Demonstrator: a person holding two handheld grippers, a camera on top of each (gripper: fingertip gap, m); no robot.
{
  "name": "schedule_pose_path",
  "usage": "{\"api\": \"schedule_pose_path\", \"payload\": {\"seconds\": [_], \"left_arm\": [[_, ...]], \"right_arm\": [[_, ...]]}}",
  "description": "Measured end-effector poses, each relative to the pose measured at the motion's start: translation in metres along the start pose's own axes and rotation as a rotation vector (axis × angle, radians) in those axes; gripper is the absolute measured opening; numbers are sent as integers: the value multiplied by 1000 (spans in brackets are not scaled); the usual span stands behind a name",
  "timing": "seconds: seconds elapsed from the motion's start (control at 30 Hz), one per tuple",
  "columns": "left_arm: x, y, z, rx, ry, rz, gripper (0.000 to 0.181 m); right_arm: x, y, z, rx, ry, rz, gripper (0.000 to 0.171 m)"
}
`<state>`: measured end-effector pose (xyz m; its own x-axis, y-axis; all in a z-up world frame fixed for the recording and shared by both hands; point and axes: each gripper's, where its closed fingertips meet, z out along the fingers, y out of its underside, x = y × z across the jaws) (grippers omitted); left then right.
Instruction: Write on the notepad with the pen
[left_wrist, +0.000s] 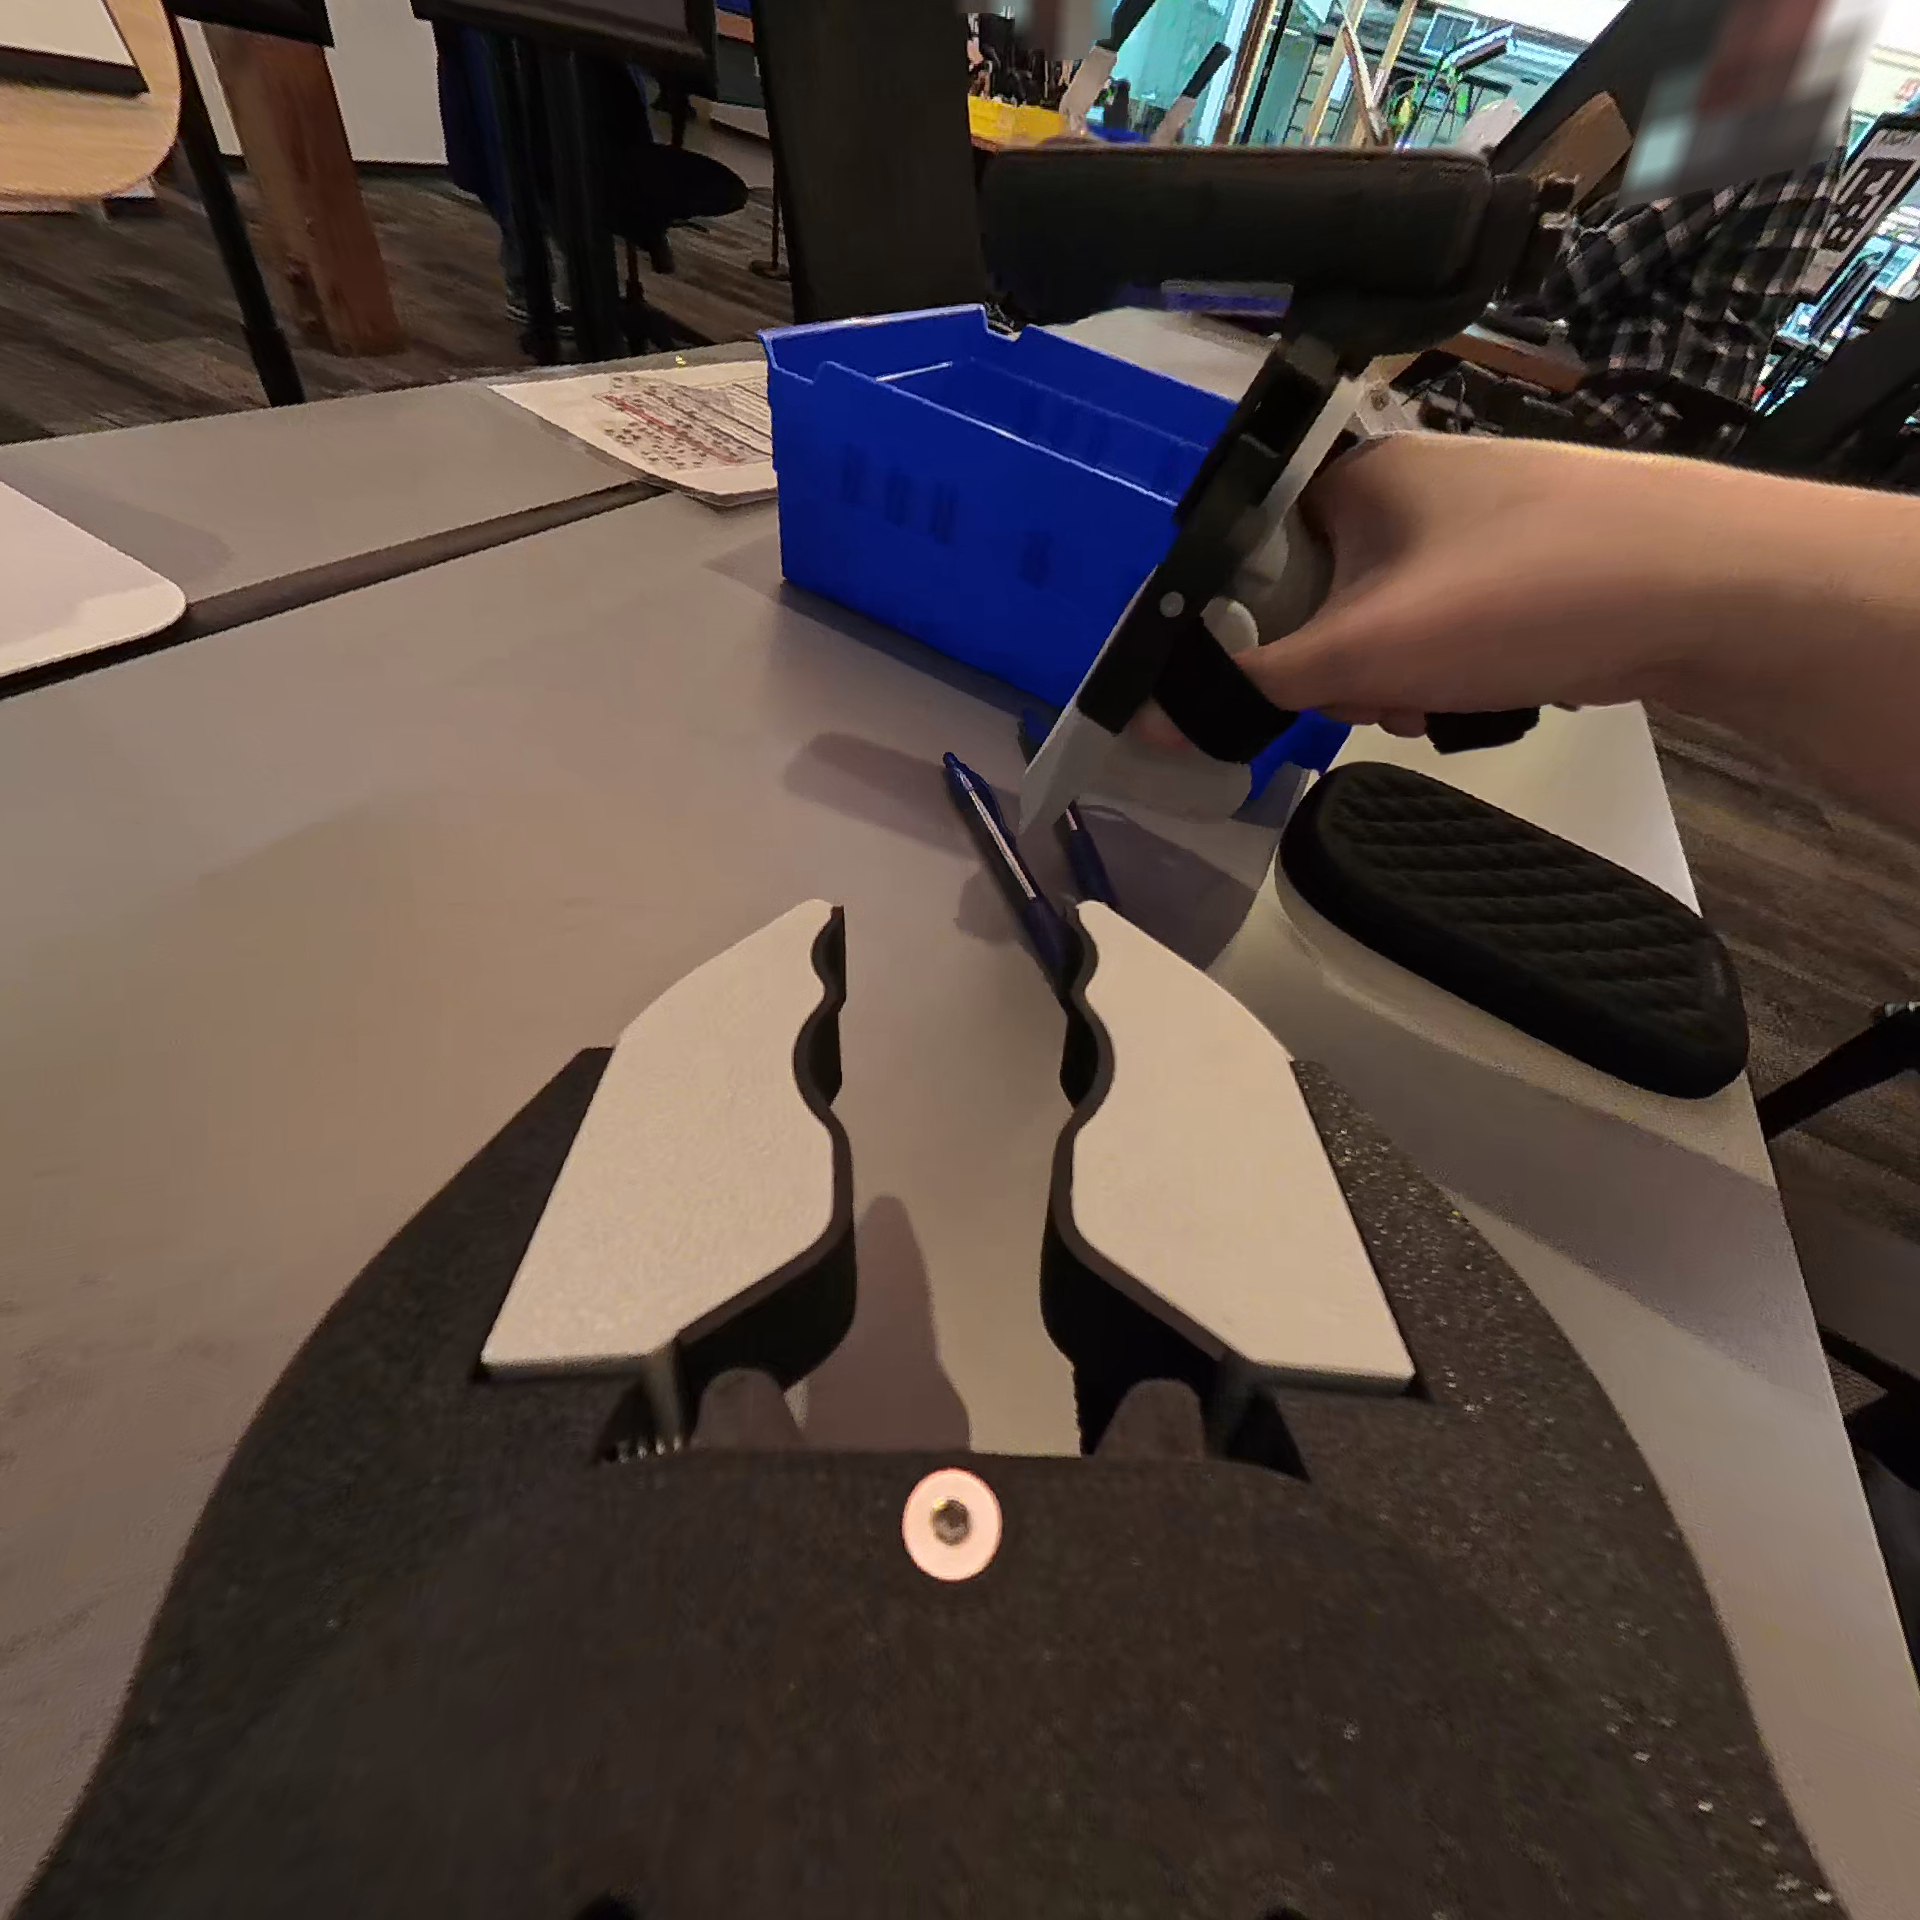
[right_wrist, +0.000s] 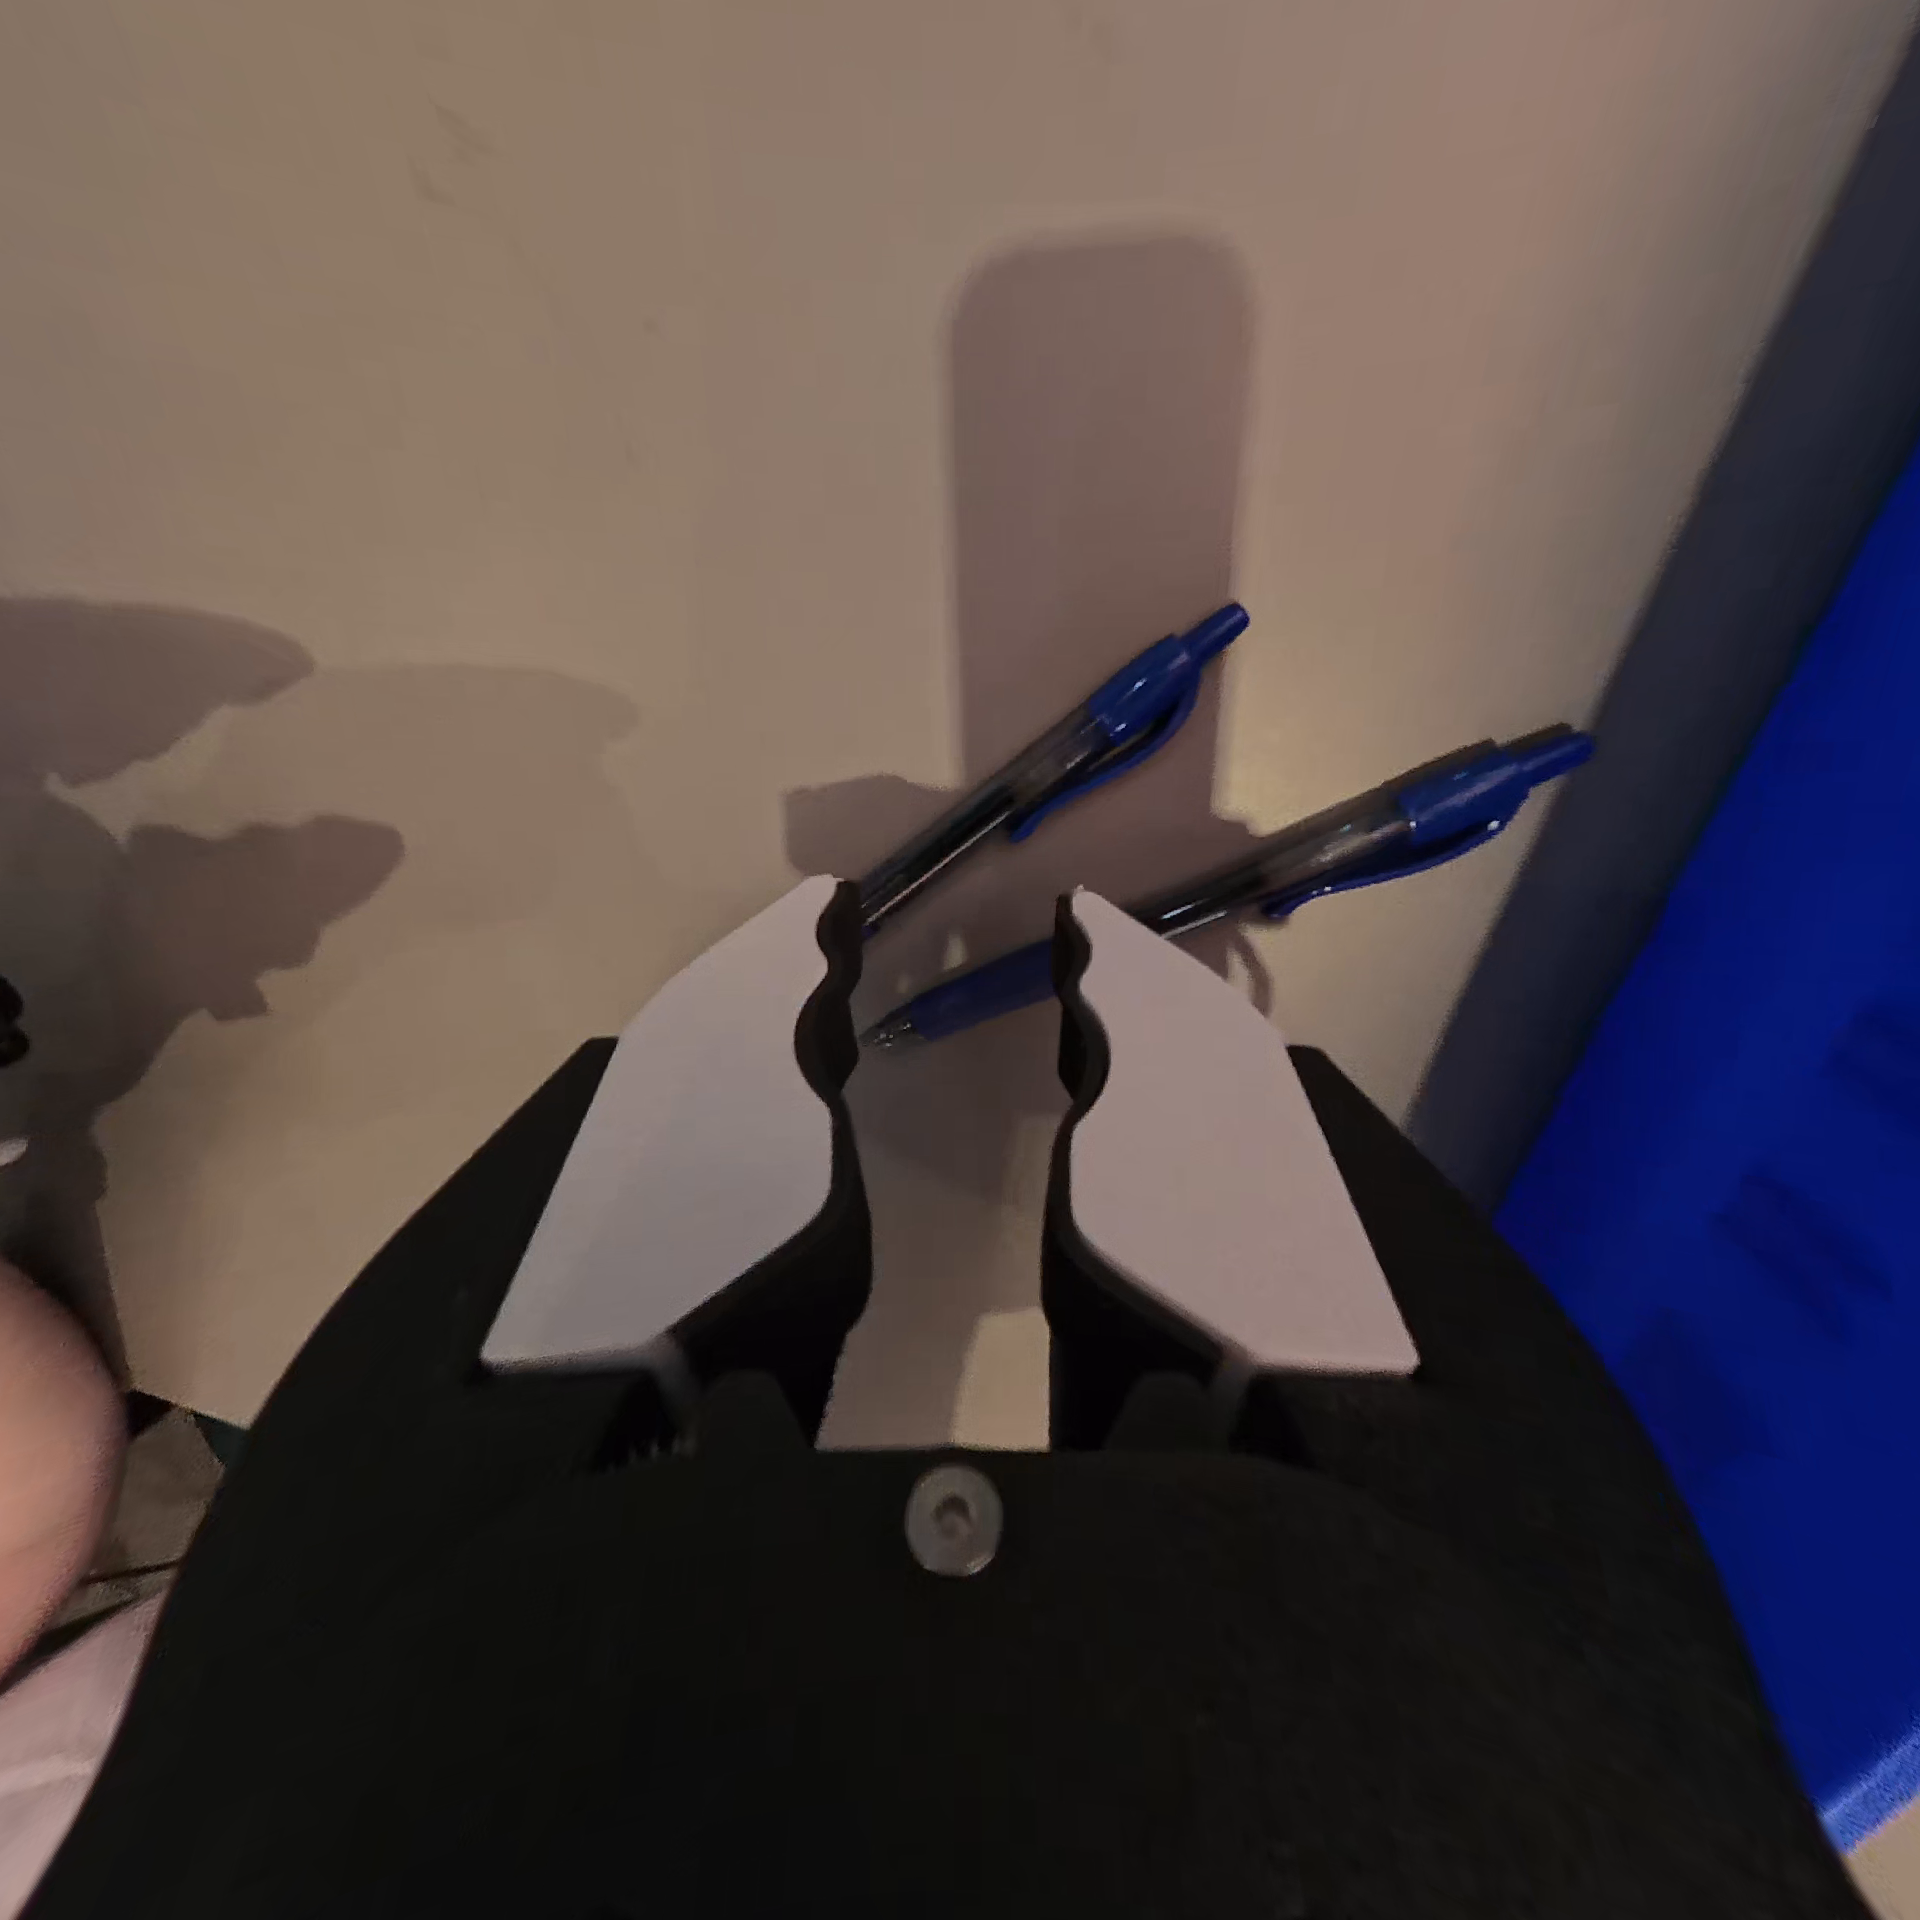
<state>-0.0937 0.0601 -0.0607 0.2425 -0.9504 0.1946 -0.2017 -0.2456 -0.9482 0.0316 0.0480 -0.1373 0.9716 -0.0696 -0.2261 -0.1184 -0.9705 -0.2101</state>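
Observation:
Two blue click pens lie side by side on the grey table (left_wrist: 416, 831). In the right wrist view one pen (right_wrist: 1049, 769) lies just beyond my left finger, and the other pen (right_wrist: 1299, 862) runs under my right finger, with its tip between the fingers. My right gripper (right_wrist: 956, 904) is open and empty, pointing down at them. In the left wrist view the pens (left_wrist: 997, 852) lie just ahead of my open, empty left gripper (left_wrist: 958, 920), under the right gripper (left_wrist: 1044, 800), which a hand holds. A white pad with a rounded corner (left_wrist: 73, 603) lies far left.
A blue plastic bin (left_wrist: 987, 499) stands just behind the pens; its wall also shows in the right wrist view (right_wrist: 1766, 1143). A printed sheet (left_wrist: 675, 426) lies left of the bin. A black padded armrest (left_wrist: 1507, 925) sits at the table's right edge. The left gripper's tips are roughly 15 cm from the right gripper's.

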Motion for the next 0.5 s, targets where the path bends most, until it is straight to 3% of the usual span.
{"api": "schedule_pose_path", "payload": {"seconds": [0.33,0.5], "left_arm": [[13,-6,-1,20,54,-23,38],[12,-8,-3,30,61,-33,38]], "right_arm": [[-2,2,18,-43,73,149,39],[-7,-1,24,-76,161,122,32]]}}
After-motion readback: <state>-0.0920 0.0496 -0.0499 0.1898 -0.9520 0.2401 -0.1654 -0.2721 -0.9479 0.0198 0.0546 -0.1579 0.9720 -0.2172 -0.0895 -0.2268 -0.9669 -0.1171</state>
